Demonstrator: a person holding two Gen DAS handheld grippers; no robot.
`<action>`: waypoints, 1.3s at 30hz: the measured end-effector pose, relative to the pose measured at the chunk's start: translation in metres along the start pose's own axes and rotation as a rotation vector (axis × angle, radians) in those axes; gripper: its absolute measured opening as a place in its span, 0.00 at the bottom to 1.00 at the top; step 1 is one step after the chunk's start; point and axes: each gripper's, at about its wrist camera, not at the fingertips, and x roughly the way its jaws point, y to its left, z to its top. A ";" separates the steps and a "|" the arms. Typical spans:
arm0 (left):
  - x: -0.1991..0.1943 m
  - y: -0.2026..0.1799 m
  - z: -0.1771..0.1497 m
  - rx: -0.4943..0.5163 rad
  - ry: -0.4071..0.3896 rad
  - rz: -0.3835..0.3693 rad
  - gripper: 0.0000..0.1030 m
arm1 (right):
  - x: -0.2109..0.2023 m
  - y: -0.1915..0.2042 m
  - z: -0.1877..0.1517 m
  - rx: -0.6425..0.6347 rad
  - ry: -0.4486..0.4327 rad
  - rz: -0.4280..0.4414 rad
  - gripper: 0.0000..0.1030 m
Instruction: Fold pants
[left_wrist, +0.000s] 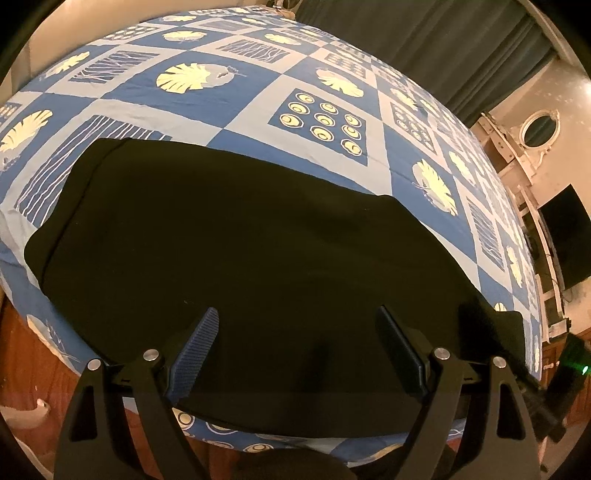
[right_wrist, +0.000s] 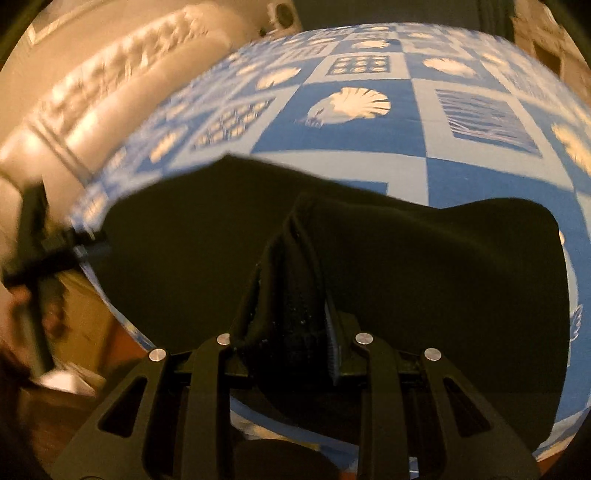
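2 grippers work over black pants (left_wrist: 229, 236) spread flat on a bed's blue patterned sheet (left_wrist: 258, 92). Left gripper (left_wrist: 297, 350) hovers above the fabric, jaws spread wide. Right gripper (right_wrist: 291, 317) has its jaws pinching a bunched fold of pants.

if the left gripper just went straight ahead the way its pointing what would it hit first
Most likely the black pants. The open left gripper points down at them with nothing between its fingers, and the cloth spreads right ahead on the bedsheet. The depth is hard to judge.
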 end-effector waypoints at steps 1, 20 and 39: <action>0.000 0.000 0.000 -0.003 0.001 -0.001 0.83 | 0.003 0.002 -0.002 -0.018 0.003 -0.017 0.25; 0.004 0.003 -0.001 -0.021 0.014 -0.018 0.83 | 0.012 0.010 -0.002 0.192 -0.009 0.260 0.73; 0.004 0.004 -0.001 -0.017 0.015 -0.050 0.83 | 0.010 -0.024 -0.009 0.480 -0.043 0.508 0.72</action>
